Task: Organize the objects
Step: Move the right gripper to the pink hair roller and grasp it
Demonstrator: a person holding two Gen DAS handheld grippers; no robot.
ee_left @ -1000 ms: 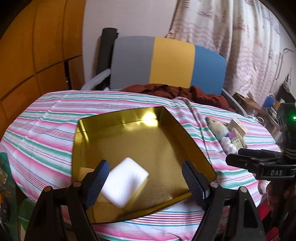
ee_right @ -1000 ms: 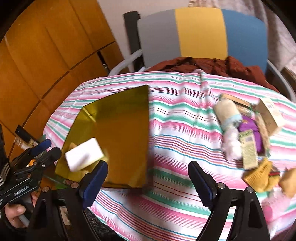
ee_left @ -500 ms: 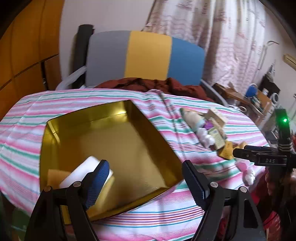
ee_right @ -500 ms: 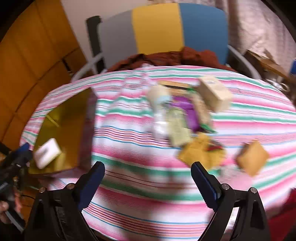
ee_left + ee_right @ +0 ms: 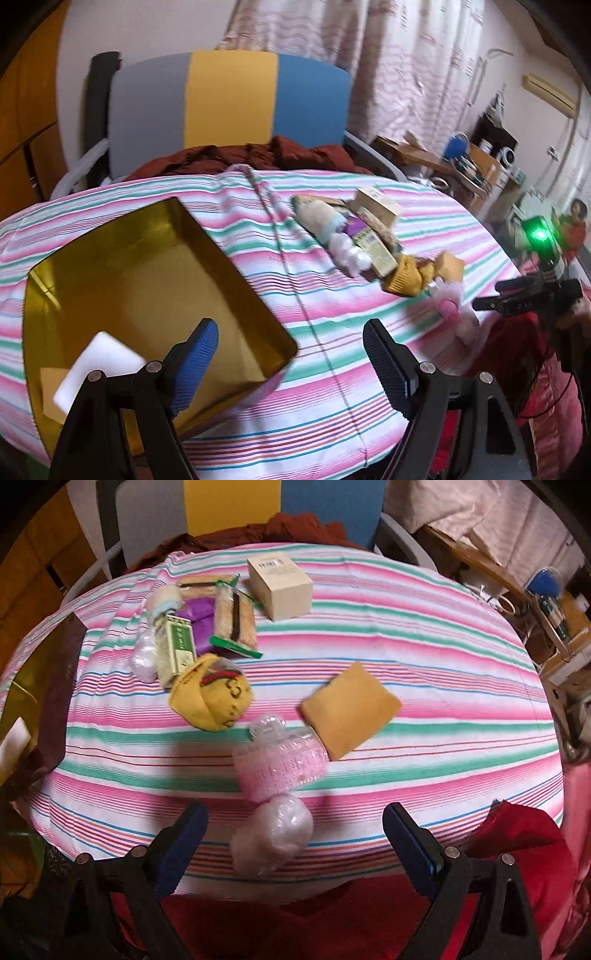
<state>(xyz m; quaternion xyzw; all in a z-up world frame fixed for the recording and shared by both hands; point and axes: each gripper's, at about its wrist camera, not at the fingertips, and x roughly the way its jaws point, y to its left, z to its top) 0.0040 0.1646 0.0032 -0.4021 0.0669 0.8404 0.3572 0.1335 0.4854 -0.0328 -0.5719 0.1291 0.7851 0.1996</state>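
A gold tray (image 5: 236, 254) lies at the left of the striped table, with a white block (image 5: 99, 365) resting on a tan pad in its near corner. My left gripper (image 5: 291, 363) hangs open and empty over the tray's near right corner. My right gripper (image 5: 295, 849) is open and empty at the table's front edge, just before a white wrapped bundle (image 5: 273, 834) and a pink wrapped item (image 5: 280, 760). Farther off lie a tan pad (image 5: 349, 709), a yellow pouch (image 5: 212, 694), a beige box (image 5: 280, 585) and several small packets (image 5: 207, 624).
A grey, yellow and blue chair (image 5: 229, 107) with a brown cloth (image 5: 258, 155) stands behind the table. Cluttered shelves (image 5: 476, 162) fill the right side. Red fabric (image 5: 517, 845) lies at the table's near right edge. The right gripper's body (image 5: 532, 295) shows in the left wrist view.
The white block has dropped from between my left fingers into the tray. Both grippers have swung right, the right one now over the loose items.
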